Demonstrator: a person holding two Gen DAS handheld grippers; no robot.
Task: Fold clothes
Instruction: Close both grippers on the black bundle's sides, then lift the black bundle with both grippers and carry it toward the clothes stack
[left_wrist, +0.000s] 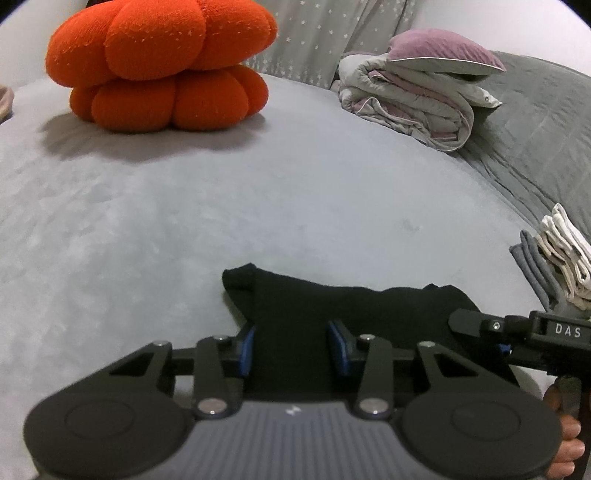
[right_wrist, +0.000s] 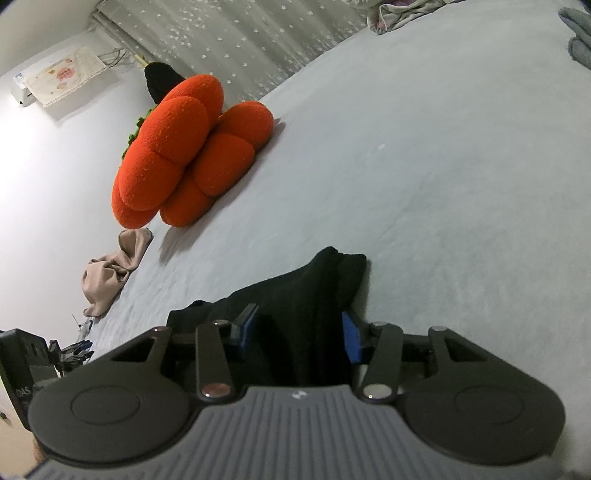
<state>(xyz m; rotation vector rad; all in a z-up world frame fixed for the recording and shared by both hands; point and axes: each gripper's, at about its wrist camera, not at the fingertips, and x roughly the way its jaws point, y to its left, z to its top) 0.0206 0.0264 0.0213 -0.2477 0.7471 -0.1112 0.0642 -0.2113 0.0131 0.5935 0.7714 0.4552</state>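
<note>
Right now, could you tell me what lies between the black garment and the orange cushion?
Only bare grey bedcover separates the black garment from the orange cushion, shown in both wrist views.

Soft, even room light falls from above, fairly bright though a little grey. Beyond the left hand-held gripper (left_wrist: 291, 345), the orange cushion (left_wrist: 162, 62) throws a soft-edged shadow toward it across the bed (left_wrist: 258, 177). The black garment (left_wrist: 332, 310) between the fingers is so dark its folds barely show. Both views bulge: the bed curves like a dome, and the corners go black. Close up, the gripper bodies are slightly blurred. In the right wrist view the wall (right_wrist: 44, 166) glares pale, nearly washed out.
</note>
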